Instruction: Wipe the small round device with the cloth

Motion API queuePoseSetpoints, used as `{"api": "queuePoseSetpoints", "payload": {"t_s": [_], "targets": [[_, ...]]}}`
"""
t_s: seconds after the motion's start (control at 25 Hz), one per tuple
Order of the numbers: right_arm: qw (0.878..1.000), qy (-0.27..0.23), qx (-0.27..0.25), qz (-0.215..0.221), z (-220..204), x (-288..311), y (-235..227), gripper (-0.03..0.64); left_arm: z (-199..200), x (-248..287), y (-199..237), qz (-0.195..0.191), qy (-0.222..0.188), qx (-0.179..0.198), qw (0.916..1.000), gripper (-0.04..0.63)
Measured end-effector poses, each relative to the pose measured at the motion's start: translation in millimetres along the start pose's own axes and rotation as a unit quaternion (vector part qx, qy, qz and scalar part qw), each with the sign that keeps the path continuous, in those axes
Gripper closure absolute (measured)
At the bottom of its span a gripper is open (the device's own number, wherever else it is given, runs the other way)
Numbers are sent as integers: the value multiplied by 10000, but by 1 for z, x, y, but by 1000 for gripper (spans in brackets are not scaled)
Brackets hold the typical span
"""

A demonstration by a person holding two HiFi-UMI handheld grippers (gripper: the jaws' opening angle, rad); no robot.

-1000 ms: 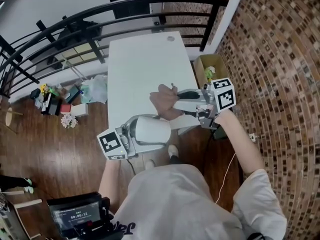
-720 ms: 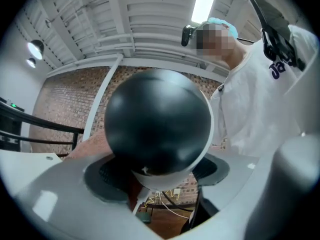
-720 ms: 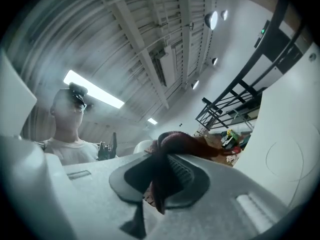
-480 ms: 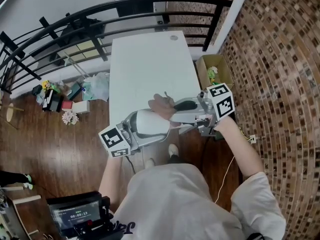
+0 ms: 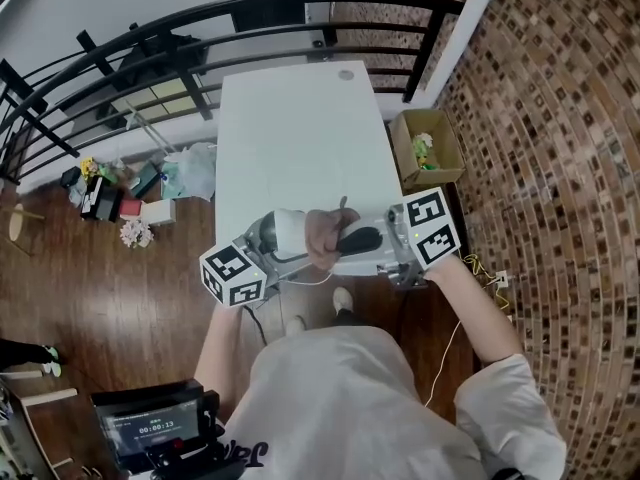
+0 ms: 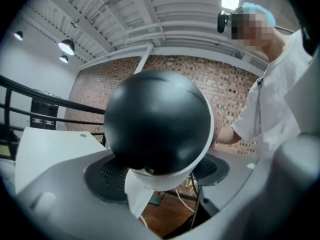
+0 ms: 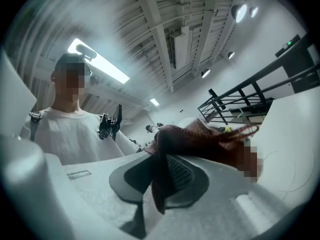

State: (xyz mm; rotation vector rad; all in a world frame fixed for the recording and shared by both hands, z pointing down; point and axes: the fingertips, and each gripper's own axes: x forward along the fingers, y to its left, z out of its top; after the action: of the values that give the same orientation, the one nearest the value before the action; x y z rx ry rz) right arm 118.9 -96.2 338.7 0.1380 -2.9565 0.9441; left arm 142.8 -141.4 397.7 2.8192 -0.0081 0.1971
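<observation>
The small round device [image 5: 280, 230], a white ball with a glossy black dome [image 6: 157, 126], sits between the pads of my left gripper [image 5: 272, 246], which is shut on it over the table's near edge. A thin cable hangs below it. The brown cloth [image 5: 325, 230] is bunched against the device's right side. My right gripper [image 5: 345, 240] is shut on it, and in the right gripper view the cloth [image 7: 200, 139] is pinched between the dark pads [image 7: 187, 176]. The two grippers point at each other, nearly level.
The white table [image 5: 300, 128] stretches away with a small round disc [image 5: 346, 75] at its far end. A black railing [image 5: 150, 38] curves behind it. A cardboard box [image 5: 430, 148] stands right of the table, with floor clutter [image 5: 130, 193] to the left and a brick wall [image 5: 560, 118] on the right.
Both grippers have come toward the table's near edge and closer together. The right gripper moved left, bringing the cloth onto the device, which now shows less of its white shell.
</observation>
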Motion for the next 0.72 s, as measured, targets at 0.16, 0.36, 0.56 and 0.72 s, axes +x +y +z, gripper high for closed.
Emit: {"api": "queuePoseSetpoints", "payload": {"t_s": [0.16,0.36,0.56,0.72], "targets": [[9969,-300,-373,-618,36,-27,-17,581,-36,12,10,441,1487,862,9841,195],[9889,104,-751,-1280,69,-25,-48,581,-61,18,12,574,2821,2188,9324,196],[9774,1351,-898,-1353,38,4,-70,581,-69,26,14,519,3293,2326,9136,196],[9729,1779,-970,-1110,26,13,-56,581,-82,22,23,541,3466,1976,9154,196]]}}
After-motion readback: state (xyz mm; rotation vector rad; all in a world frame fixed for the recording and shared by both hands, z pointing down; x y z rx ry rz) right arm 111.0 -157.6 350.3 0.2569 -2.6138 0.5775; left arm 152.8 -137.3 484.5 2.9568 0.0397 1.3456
